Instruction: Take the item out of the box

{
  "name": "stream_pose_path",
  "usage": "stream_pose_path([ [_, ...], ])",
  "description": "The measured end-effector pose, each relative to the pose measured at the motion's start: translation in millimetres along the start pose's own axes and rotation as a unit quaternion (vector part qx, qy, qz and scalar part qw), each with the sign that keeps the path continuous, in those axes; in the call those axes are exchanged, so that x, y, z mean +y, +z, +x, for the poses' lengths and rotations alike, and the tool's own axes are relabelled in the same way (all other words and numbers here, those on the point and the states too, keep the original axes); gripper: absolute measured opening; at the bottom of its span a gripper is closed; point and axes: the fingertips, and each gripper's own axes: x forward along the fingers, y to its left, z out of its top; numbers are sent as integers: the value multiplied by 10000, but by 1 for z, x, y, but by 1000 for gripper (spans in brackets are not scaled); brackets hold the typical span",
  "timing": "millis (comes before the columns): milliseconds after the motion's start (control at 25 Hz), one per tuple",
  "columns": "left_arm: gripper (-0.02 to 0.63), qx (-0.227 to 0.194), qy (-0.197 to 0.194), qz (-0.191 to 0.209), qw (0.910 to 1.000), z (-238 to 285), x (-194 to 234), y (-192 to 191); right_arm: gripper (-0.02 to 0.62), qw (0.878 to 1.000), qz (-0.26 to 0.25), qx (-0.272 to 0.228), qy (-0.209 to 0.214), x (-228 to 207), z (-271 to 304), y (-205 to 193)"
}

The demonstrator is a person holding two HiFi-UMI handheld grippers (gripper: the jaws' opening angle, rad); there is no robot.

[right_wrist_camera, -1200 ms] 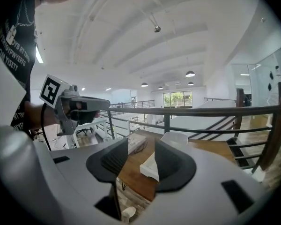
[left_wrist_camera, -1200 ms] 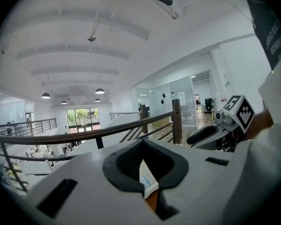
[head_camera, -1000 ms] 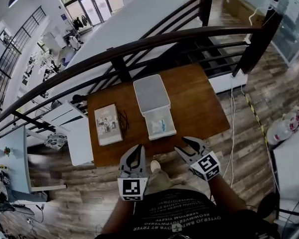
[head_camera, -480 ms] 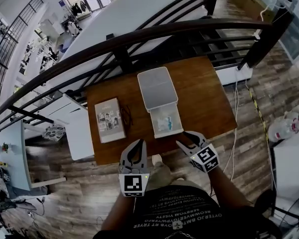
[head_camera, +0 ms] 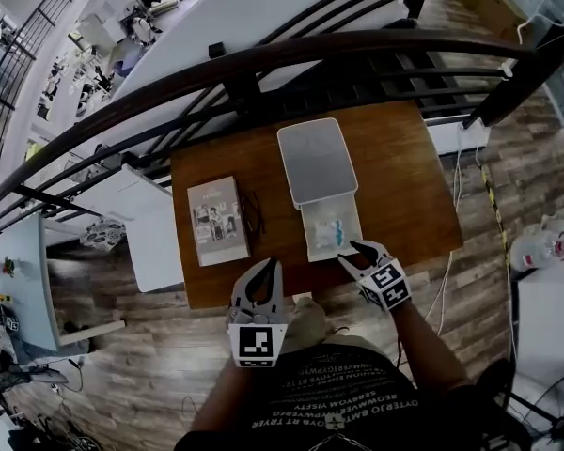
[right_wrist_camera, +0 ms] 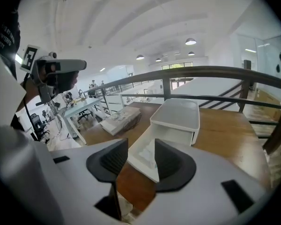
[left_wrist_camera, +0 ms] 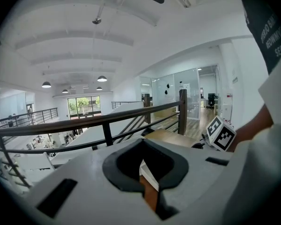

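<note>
A white box (head_camera: 317, 161) sits on the brown table (head_camera: 404, 186), its drawer (head_camera: 310, 242) pulled out toward me. A pale blue-and-white item (head_camera: 331, 231) lies in the drawer. My right gripper (head_camera: 351, 254) is open at the drawer's front right corner, apart from the item. In the right gripper view, the drawer (right_wrist_camera: 139, 159) shows between the open jaws of the right gripper (right_wrist_camera: 141, 156). My left gripper (head_camera: 261, 269) is open over the table's front edge, left of the drawer, holding nothing. In the left gripper view, the left gripper (left_wrist_camera: 145, 161) frames the table edge.
A book (head_camera: 218, 221) lies on the table's left part, with dark glasses (head_camera: 254, 212) beside it. A dark curved railing (head_camera: 263, 64) runs behind the table. A white panel (head_camera: 150, 233) stands left of the table. Wooden floor (head_camera: 150, 365) surrounds it.
Both grippers have moved forward toward the table. The right one went from the floor side up to the drawer's front corner. Both stay open.
</note>
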Motion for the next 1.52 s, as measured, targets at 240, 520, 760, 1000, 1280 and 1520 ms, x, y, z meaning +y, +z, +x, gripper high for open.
stream_pose_path([
  [240, 6, 128, -27, -99, 9999, 14, 24, -8, 175, 9992, 40, 393, 35, -12, 46, -7],
  [520, 6, 252, -6, -166, 9995, 30, 47, -20, 176, 9962, -33, 871, 79, -24, 95, -21],
  [760, 6, 295, -7, -128, 9995, 34, 61, -21, 176, 9903, -160, 1380, 49, -30, 123, -34],
  [1000, 6, 328, 23, -194, 9993, 35, 75, -20, 134, 9755, -427, 2157, -82, -31, 141, -51],
  [1280, 6, 241, -97, -138, 9996, 41, 70, -9, 26, 9801, -561, 1890, -228, -32, 134, -36],
  [1520, 6, 121, -254, -13, 9996, 43, 57, 14, 26, 9911, -346, 1249, -306, -30, 91, -2],
])
